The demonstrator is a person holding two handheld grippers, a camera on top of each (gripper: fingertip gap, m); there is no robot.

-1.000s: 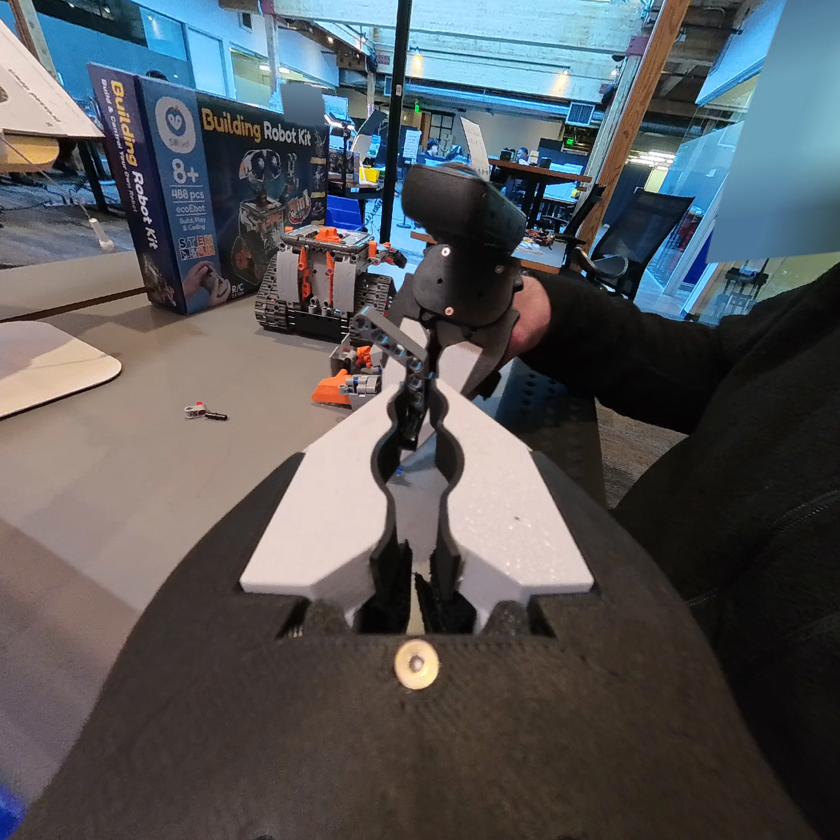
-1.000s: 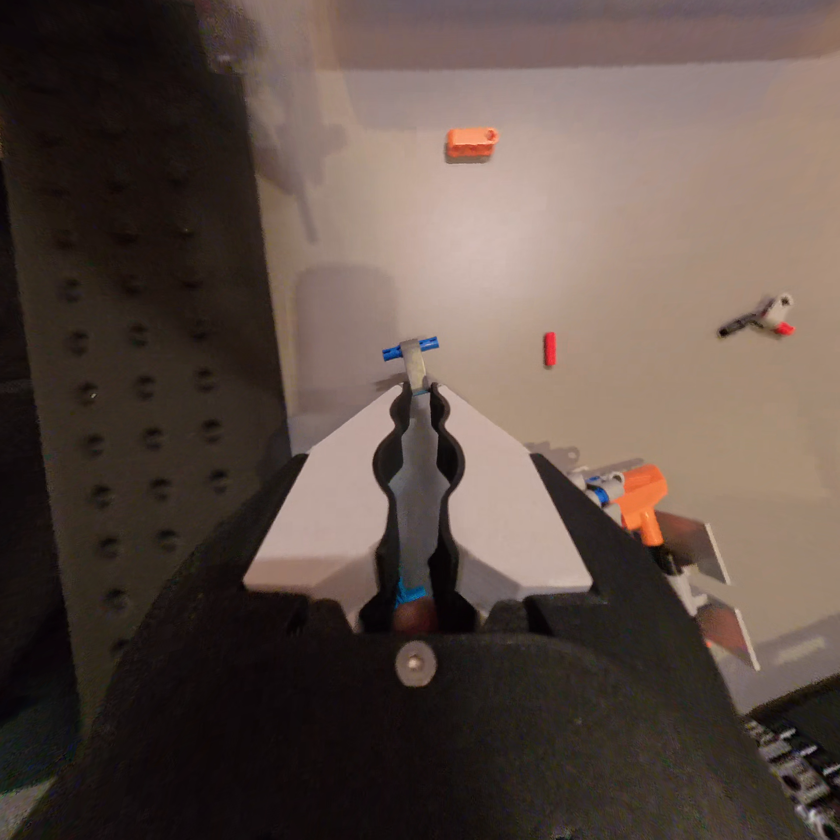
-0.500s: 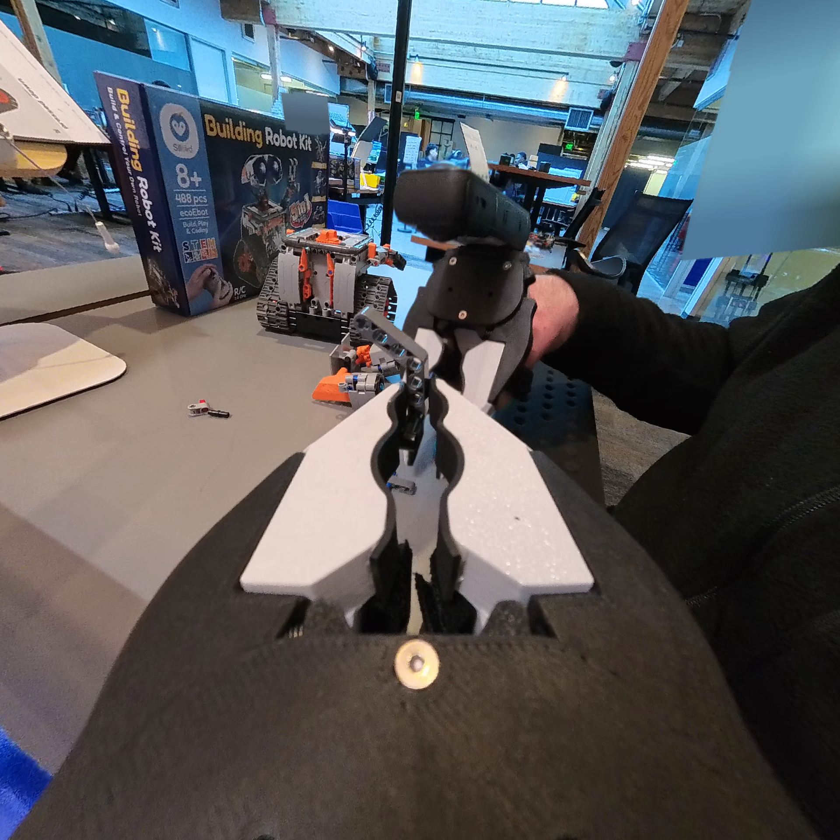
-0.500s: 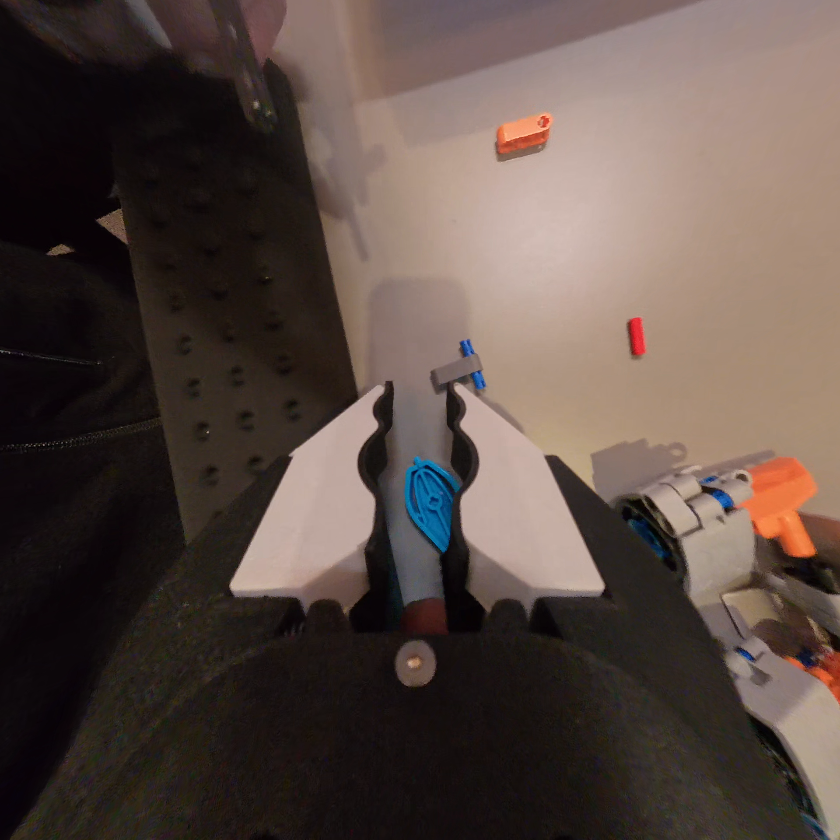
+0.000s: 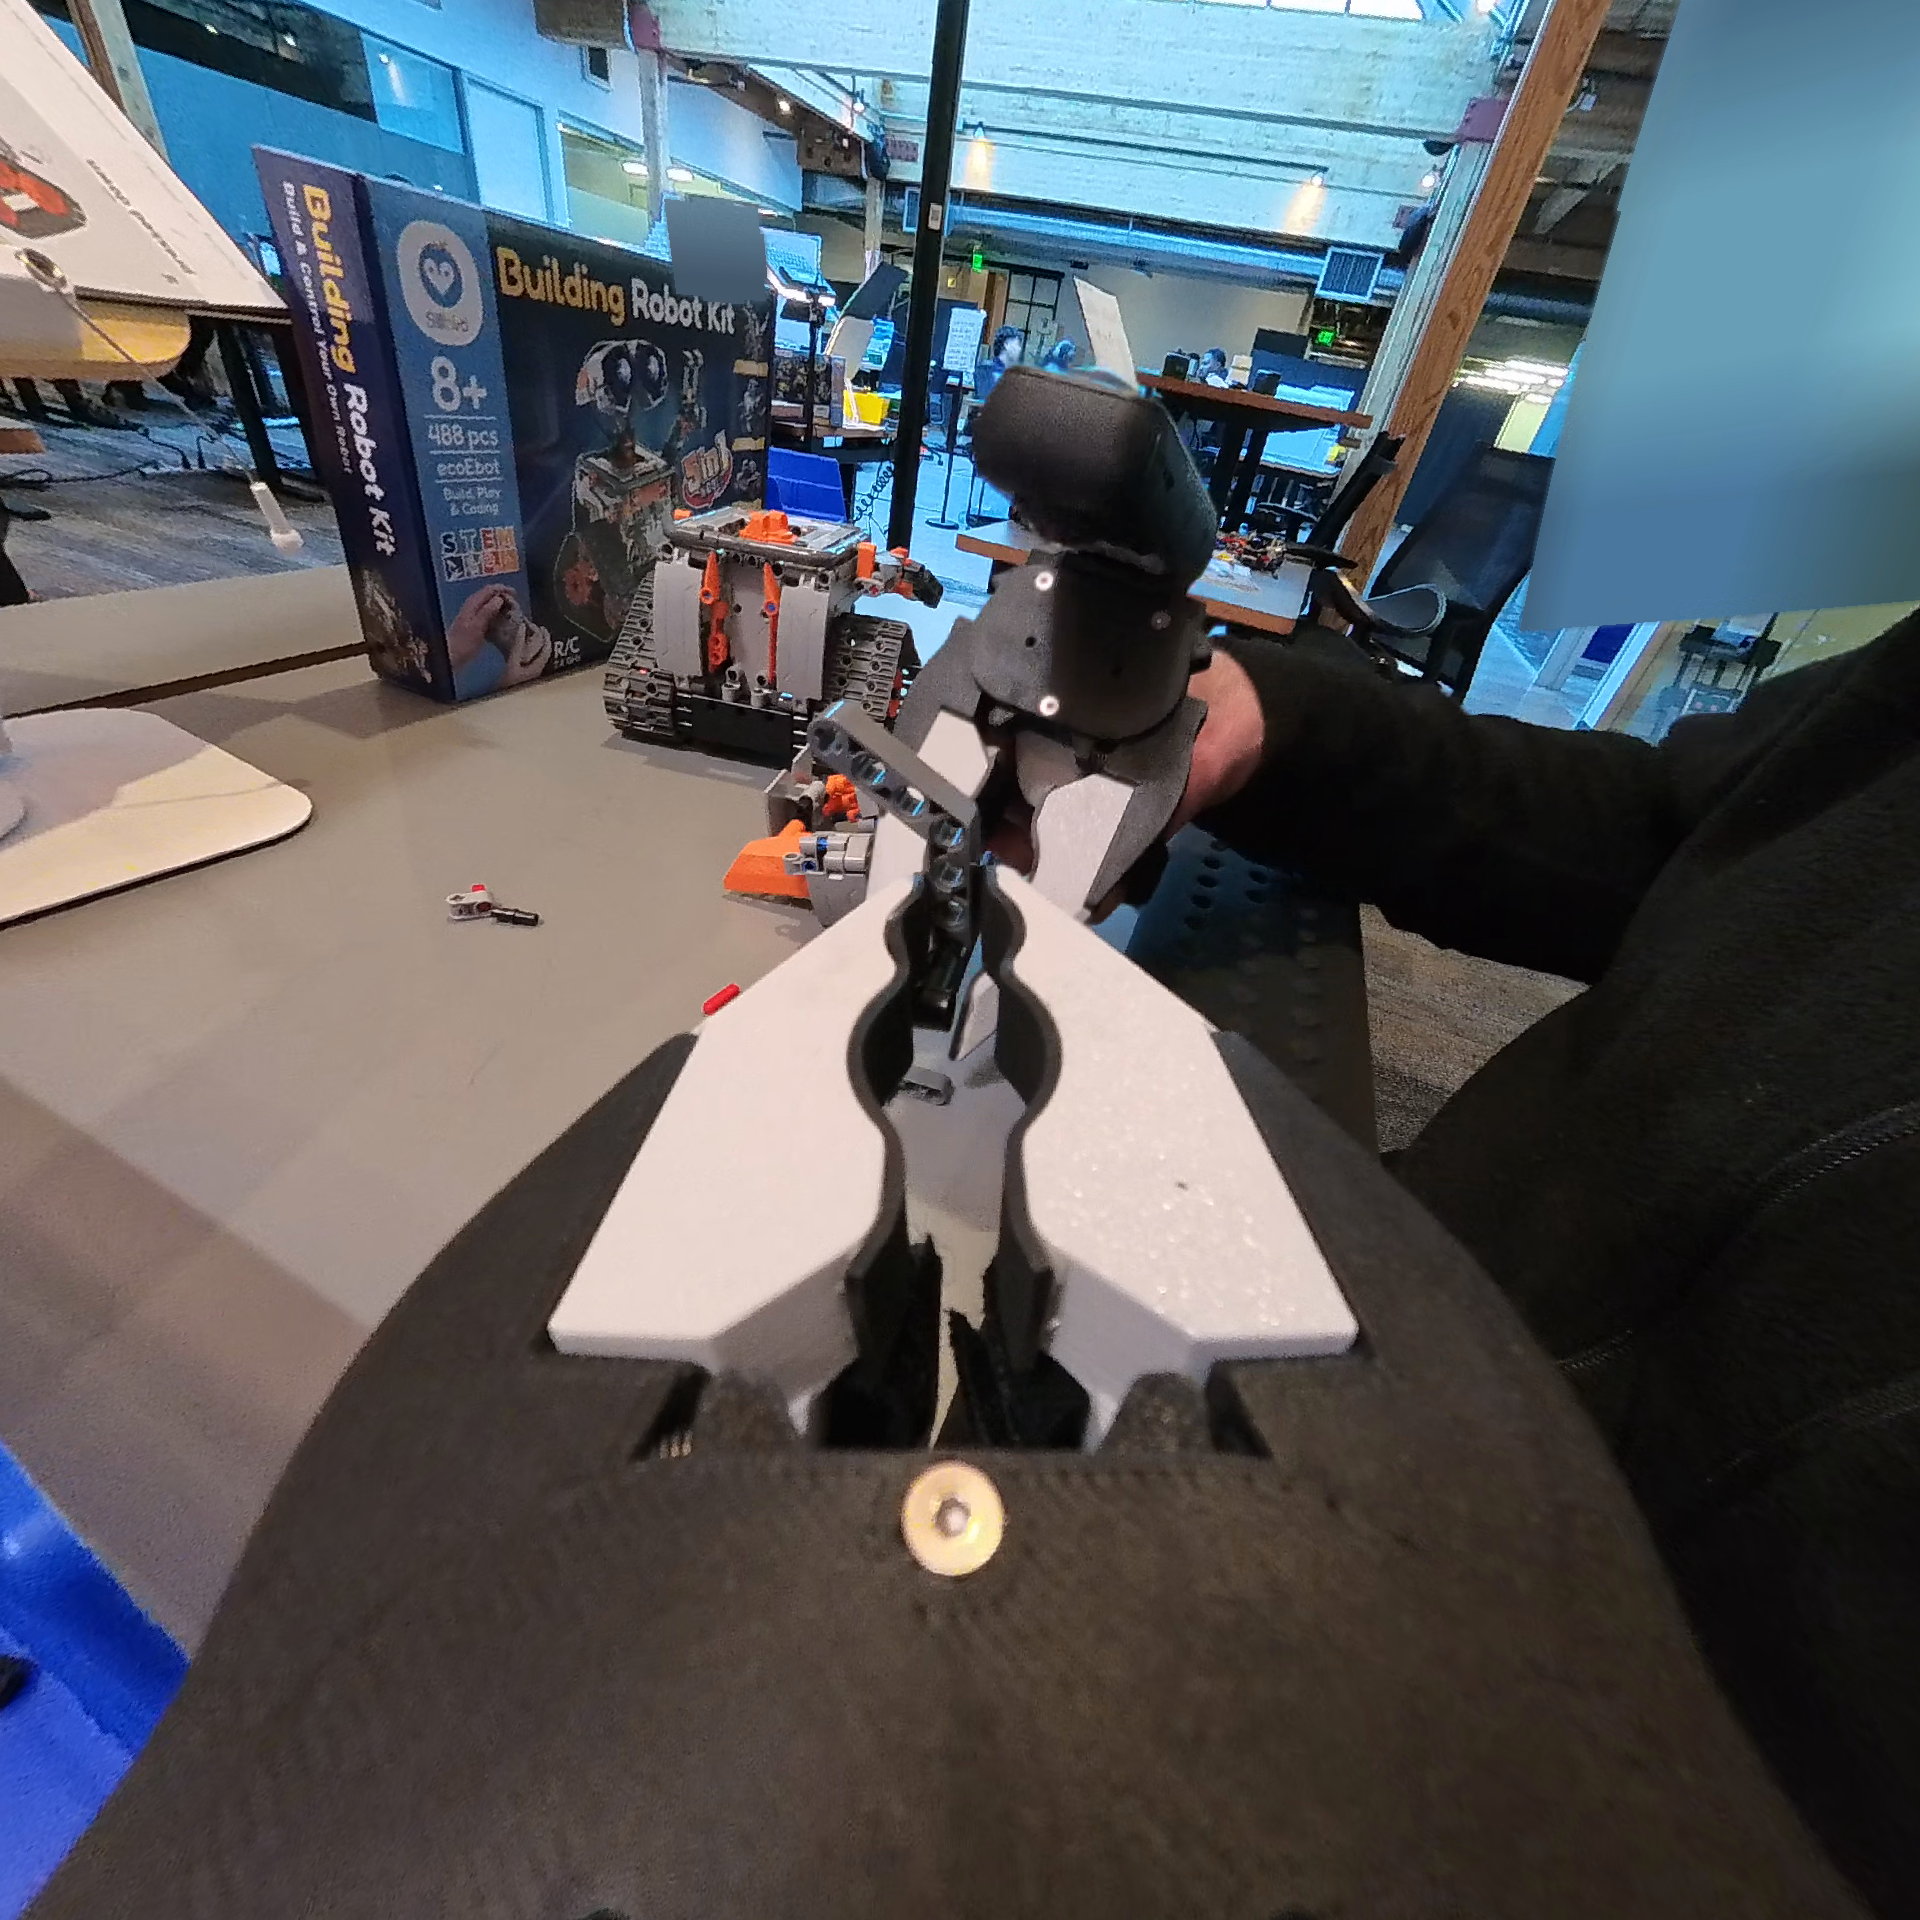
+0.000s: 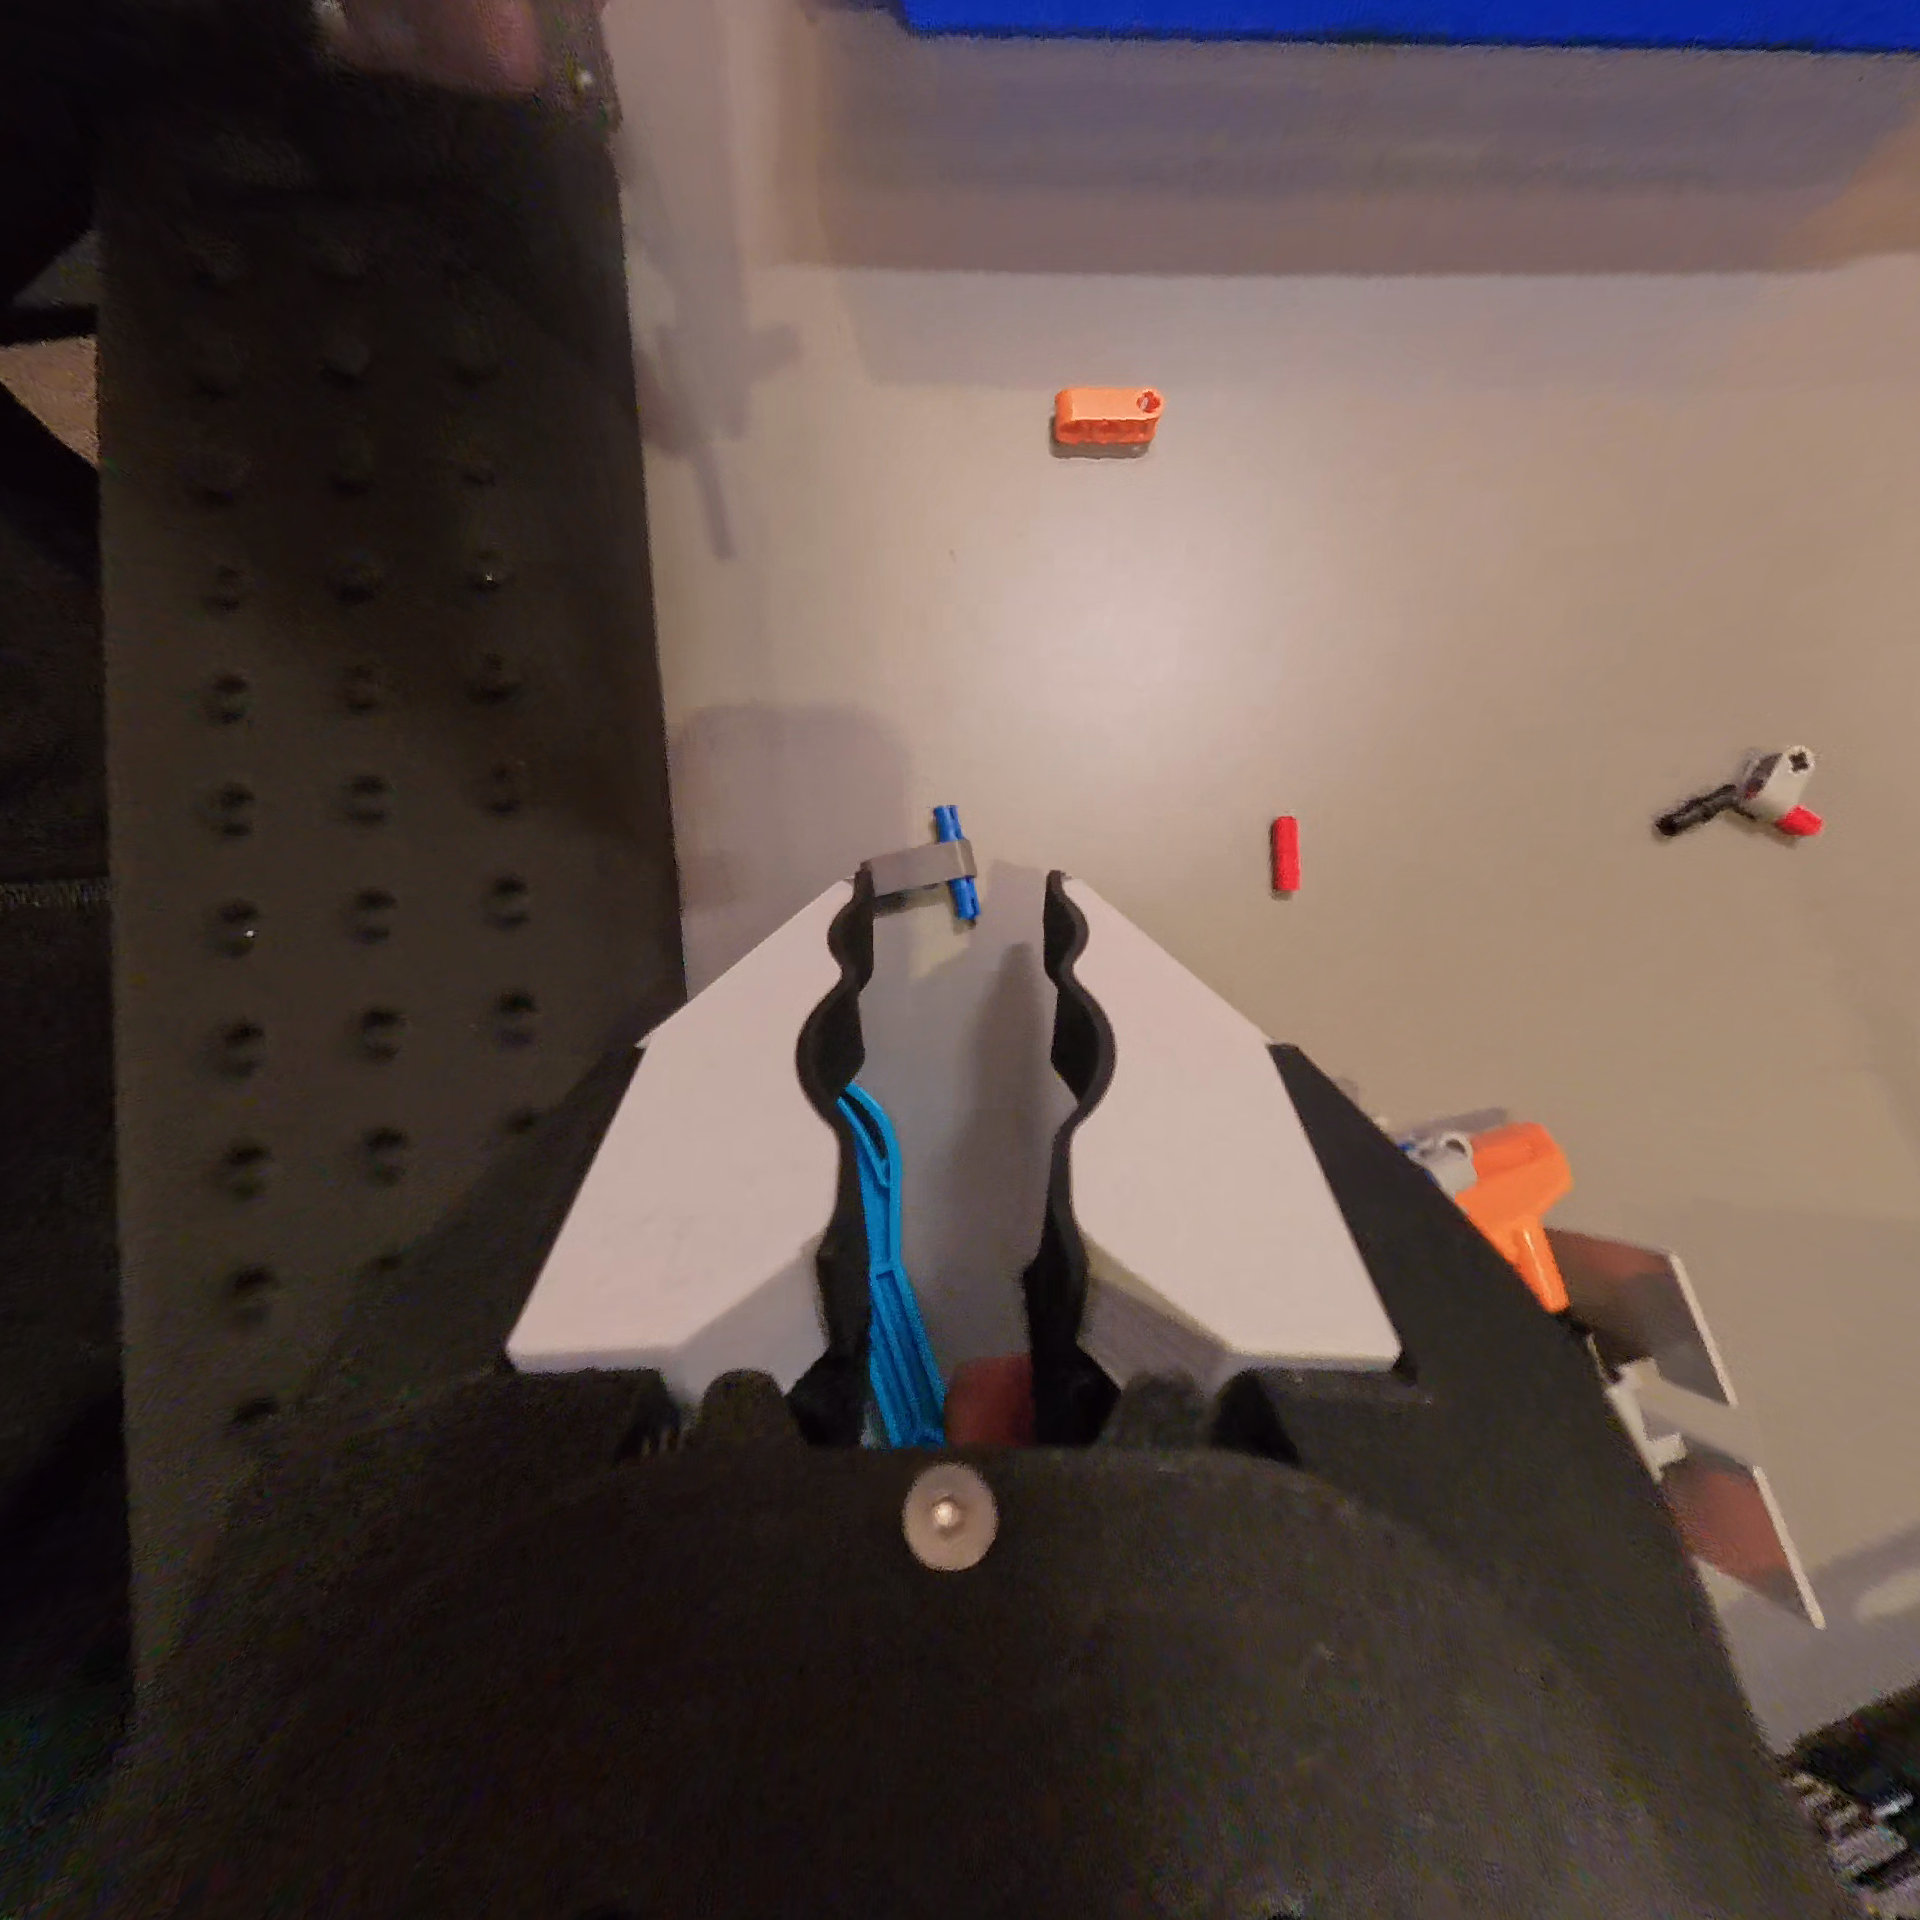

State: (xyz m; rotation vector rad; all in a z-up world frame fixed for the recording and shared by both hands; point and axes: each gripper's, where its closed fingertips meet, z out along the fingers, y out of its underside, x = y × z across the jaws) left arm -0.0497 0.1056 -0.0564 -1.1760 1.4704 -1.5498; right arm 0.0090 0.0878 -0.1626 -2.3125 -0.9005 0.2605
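Looking down the left gripper [image 5: 951, 894], its 2 white fingers are pinched nearly together on a dark grey bent beam with holes [image 5: 914, 821], which sticks up and to the left out of the tips. Just behind it in the middle of the left wrist view is the right gripper [image 5: 1023, 831], held by a hand in a black sleeve [image 5: 1226, 717], pointing down at the grey table [image 5: 312, 1039].

The right wrist view gives the top-down angle the other one lacks: the right gripper [image 6: 956, 883] has its jaws spread apart with nothing clamped between the tips. A small grey connector with a blue pin [image 6: 930, 868] lies on the table right at the tip of the left-hand finger; can't tell if it's actually touching. A blue plastic tool [image 6: 883, 1268] sits deep in the throat against that same finger. You also get a red pin [image 6: 1285, 854] at centre right, an orange beam [image 6: 1107, 418] up top, and a dark perforated panel [image 6: 343, 727] filling the left side.

Only the left wrist view shows the background: a tracked grey-and-orange robot model [image 5: 764, 644] in the upper middle, and a blue kit box [image 5: 520, 416] with printed writing and a robot picture at upper left. A little grey-red-black piece [image 5: 488, 909] lies mid left.
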